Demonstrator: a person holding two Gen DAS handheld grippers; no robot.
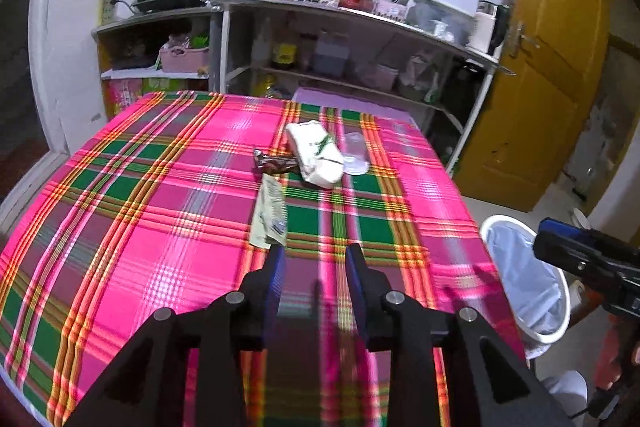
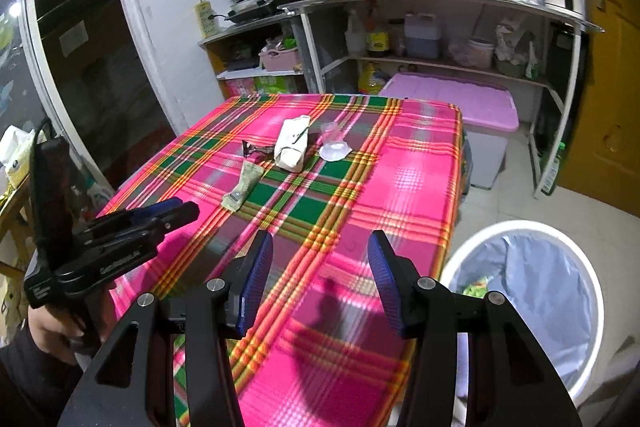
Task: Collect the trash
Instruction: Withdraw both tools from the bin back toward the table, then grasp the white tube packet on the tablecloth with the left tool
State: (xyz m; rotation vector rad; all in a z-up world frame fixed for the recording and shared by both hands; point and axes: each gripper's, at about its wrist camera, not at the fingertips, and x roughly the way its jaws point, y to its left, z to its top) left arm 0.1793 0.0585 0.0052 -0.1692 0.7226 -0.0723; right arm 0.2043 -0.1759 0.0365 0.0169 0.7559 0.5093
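Trash lies mid-table on a pink plaid cloth: a pale flat wrapper, a dark crumpled wrapper, a white tissue pack and a clear plastic cup on its side. My left gripper is open and empty, its tips just short of the pale wrapper; it also shows in the right wrist view. My right gripper is open and empty above the table's near right edge. A white bin with a grey liner stands right of the table.
The plaid-covered table fills the foreground. Behind it stand metal shelves with bottles, jars and a pot. A purple-lidded box sits on the floor beyond the table. A yellow door is at right.
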